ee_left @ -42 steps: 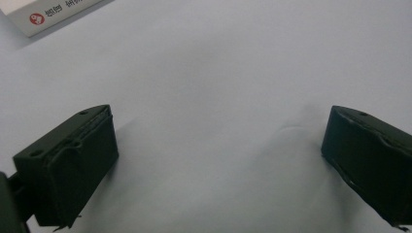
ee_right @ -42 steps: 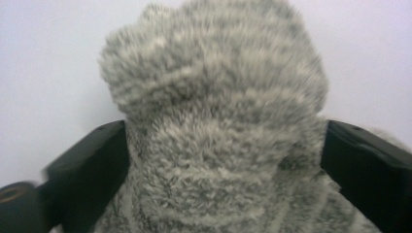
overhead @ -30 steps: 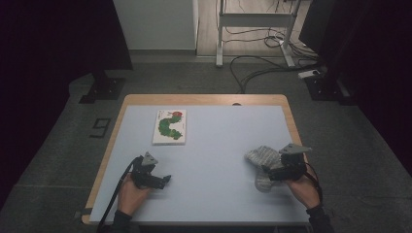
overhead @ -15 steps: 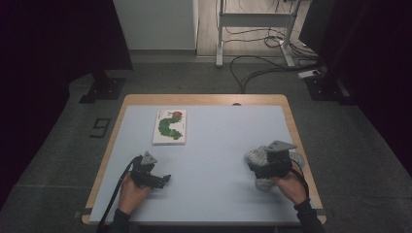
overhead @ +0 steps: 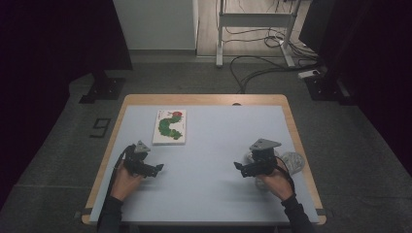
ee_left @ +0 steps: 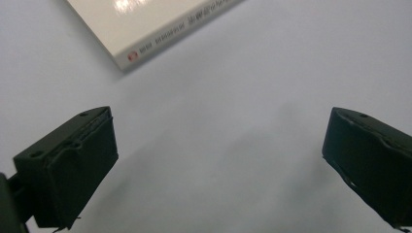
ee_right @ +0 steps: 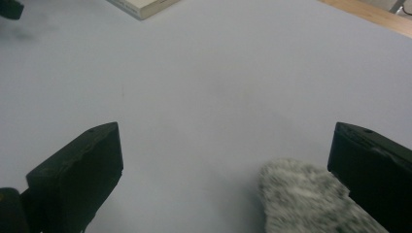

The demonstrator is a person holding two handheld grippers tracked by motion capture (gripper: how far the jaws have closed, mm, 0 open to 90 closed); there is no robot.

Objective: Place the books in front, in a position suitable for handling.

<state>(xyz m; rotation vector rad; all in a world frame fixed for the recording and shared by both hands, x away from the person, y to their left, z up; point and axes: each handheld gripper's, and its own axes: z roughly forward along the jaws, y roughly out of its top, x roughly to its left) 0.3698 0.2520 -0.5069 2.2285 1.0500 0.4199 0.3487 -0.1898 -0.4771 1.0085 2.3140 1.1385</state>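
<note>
A white picture book (overhead: 170, 127) with a green caterpillar on its cover lies flat at the table's far left; its corner (ee_left: 145, 29) also shows in the left gripper view. My left gripper (overhead: 156, 169) rests low over the table just in front of the book, open, with bare tabletop between its jaws (ee_left: 218, 145). My right gripper (overhead: 239, 167) points left at the near right, also open (ee_right: 223, 155). A grey fuzzy thing (overhead: 292, 160) lies under and behind the right hand; its furry end (ee_right: 306, 199) sits beside the right jaw, not gripped.
The light blue tabletop (overhead: 218, 141) has a wooden rim (overhead: 204, 99). Dark floor surrounds the table, with cables (overhead: 252, 63) and stand feet beyond the far edge. The book's corner (ee_right: 141, 7) and the other gripper (ee_right: 9, 7) show far off in the right gripper view.
My right hand has shifted left and toward the near edge, over the grey fuzzy thing, which now shows mostly to its right. The left gripper has hardly moved.
</note>
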